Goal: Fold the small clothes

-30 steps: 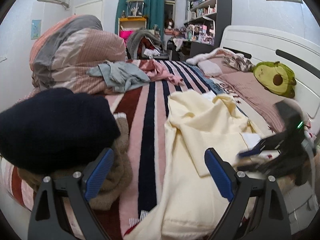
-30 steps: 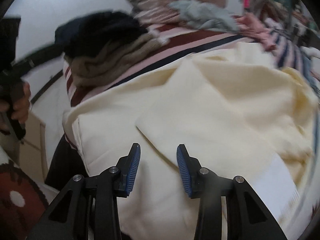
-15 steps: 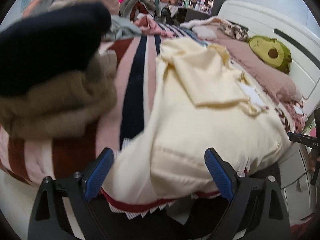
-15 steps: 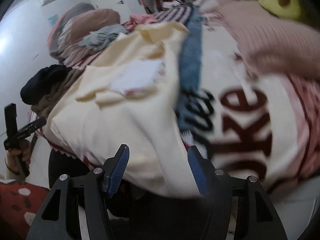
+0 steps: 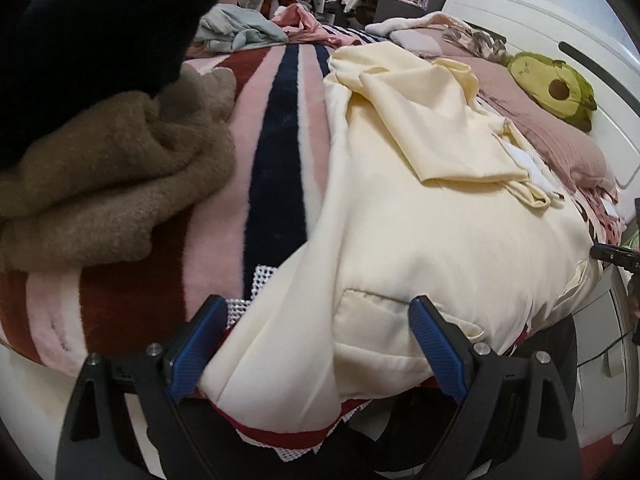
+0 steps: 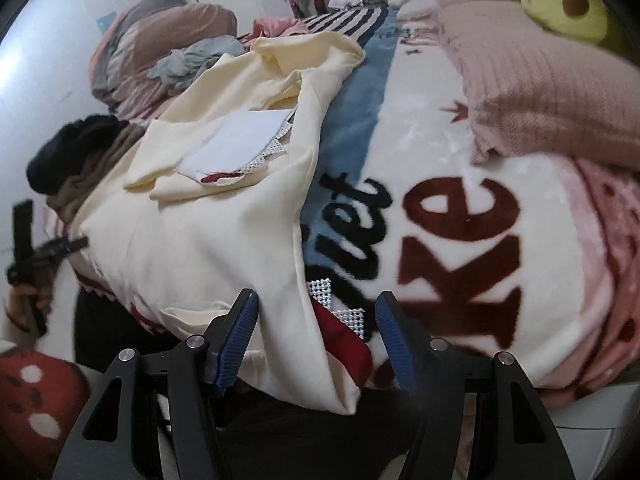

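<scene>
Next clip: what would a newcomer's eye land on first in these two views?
The cream garment spread over the near end of the bed, its hem hanging off the edge between both open tools. Left of it sits a stack of a brown knit under a dark one, and an avocado plush lies by the headboard.

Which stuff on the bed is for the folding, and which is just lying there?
For the job:
- cream garment
- left gripper, jaws open at its hem
- right gripper, jaws open at its hem

Just lying about:
- brown sweater
- avocado plush
- grey garment
- pink pillow
</scene>
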A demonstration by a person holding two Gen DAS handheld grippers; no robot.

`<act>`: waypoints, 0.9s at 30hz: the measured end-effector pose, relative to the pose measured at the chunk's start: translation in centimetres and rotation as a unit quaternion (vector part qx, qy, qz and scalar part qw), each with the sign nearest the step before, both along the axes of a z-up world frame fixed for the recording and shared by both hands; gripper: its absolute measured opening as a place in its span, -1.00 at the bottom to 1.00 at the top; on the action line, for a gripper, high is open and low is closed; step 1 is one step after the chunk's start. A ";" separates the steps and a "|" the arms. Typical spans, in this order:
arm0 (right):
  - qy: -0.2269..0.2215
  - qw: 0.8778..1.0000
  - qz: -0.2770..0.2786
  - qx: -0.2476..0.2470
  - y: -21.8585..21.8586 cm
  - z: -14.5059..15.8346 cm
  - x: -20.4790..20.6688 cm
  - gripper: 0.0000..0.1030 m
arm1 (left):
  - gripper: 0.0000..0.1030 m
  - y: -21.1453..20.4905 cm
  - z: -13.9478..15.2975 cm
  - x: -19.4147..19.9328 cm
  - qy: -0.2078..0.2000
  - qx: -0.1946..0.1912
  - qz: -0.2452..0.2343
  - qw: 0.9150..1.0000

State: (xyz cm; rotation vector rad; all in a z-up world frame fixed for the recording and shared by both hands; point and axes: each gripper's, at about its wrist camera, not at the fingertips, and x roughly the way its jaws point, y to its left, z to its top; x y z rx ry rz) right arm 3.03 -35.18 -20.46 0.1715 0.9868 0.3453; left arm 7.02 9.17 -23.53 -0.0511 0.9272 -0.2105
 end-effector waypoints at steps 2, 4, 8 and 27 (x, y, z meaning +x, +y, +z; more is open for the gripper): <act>0.032 0.999 0.037 0.011 1.0 -1.1 0.3 0.17 | 0.65 0.1 0.1 -0.1 0.005 -0.002 -0.003 1.000; 0.034 0.996 0.076 0.008 2.2 -1.2 0.1 0.19 | 0.55 0.4 0.1 -0.3 0.012 -0.012 -0.004 1.000; 0.067 0.988 0.122 0.062 3.9 -2.1 0.2 0.15 | 0.29 -0.1 -0.2 -1.0 0.024 -0.012 -0.024 0.999; 0.092 0.968 0.168 0.159 8.4 -4.3 1.4 -0.84 | -0.83 -2.8 0.1 -2.2 0.044 -0.061 -0.065 0.995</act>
